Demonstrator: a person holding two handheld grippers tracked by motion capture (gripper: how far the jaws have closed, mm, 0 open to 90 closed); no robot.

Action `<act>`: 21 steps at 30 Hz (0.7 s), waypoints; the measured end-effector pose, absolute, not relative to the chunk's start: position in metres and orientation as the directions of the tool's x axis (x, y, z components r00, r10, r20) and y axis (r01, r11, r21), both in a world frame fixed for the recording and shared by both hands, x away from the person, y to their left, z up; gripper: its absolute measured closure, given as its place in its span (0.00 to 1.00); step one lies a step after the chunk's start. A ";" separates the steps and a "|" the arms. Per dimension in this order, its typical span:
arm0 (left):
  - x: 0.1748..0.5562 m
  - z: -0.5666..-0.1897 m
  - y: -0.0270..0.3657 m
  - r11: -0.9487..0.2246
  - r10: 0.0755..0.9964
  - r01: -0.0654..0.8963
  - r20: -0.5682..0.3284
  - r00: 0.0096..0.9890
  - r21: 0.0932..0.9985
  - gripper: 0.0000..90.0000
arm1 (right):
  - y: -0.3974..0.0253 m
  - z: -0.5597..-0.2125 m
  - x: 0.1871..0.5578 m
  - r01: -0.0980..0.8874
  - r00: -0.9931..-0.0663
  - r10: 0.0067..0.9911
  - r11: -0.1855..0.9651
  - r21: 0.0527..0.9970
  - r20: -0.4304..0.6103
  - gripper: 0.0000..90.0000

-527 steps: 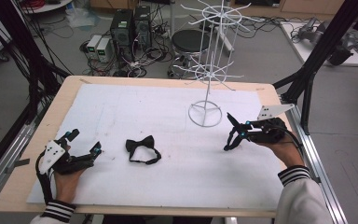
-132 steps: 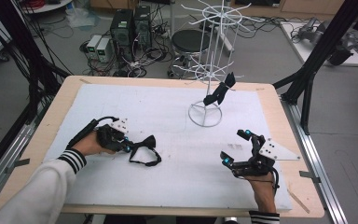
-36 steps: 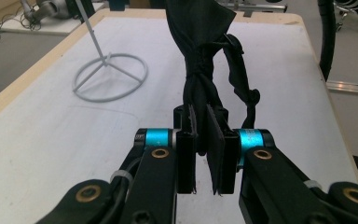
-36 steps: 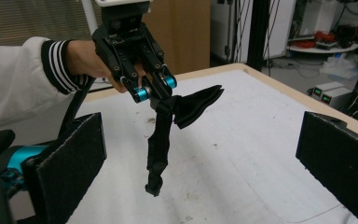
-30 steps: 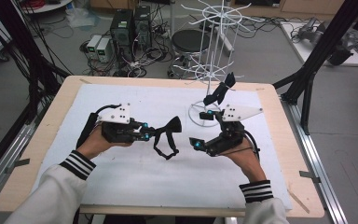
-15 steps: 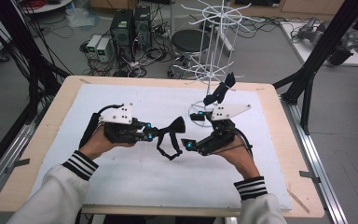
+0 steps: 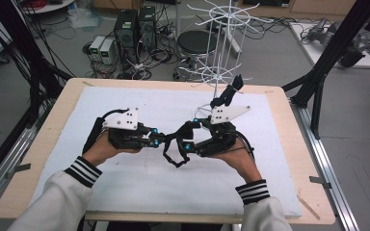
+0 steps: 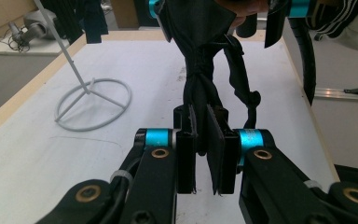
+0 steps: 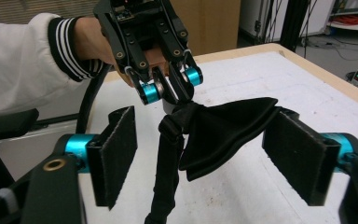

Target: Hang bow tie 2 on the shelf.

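A black bow tie (image 7: pixel 176 147) with its strap loop hangs just above the white mat between both grippers. My left gripper (image 7: pixel 160 142) is shut on the tie's centre knot; the left gripper view has the pads (image 8: pixel 214 144) pinching the knot (image 8: pixel 199 93). My right gripper (image 7: pixel 189 134) faces it from the right with jaws wide open. In the right gripper view one wing of the bow tie (image 9: pixel 223 133) lies between the open pads (image 9: pixel 116 154) without touching them, and the left gripper (image 9: pixel 170 86) grips the knot beyond.
A white wire rack (image 7: pixel 219 48) stands at the back centre, its ring base (image 8: pixel 93 103) on the mat. A second black bow tie (image 7: pixel 227 95) hangs from it. The white mat (image 7: pixel 125 96) covers the wooden table (image 7: pixel 38 159).
My right gripper has moved left to the lifted bow tie, and its open jaws now straddle one wing. The left gripper keeps hold of the knot, almost unmoved.
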State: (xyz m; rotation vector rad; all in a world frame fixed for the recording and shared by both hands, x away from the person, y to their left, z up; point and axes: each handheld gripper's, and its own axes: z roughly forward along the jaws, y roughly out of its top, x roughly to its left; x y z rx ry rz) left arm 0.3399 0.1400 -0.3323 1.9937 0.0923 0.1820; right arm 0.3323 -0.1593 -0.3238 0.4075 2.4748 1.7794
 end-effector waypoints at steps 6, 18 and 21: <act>0.340 -0.332 0.141 -0.412 0.149 -0.019 0.088 0.985 0.911 0.91 | -0.160 -0.322 0.332 0.172 -0.960 0.260 0.275 0.946 0.099 0.44; 0.341 -0.333 0.142 -0.409 0.156 -0.019 0.090 0.984 0.912 0.91 | -0.163 -0.320 0.333 0.199 -0.950 0.287 0.248 0.948 0.124 0.85; 0.341 -0.332 0.142 -0.409 0.158 -0.023 0.096 0.983 0.912 0.91 | -0.163 -0.320 0.332 0.210 -0.948 0.287 0.245 0.947 0.136 0.92</act>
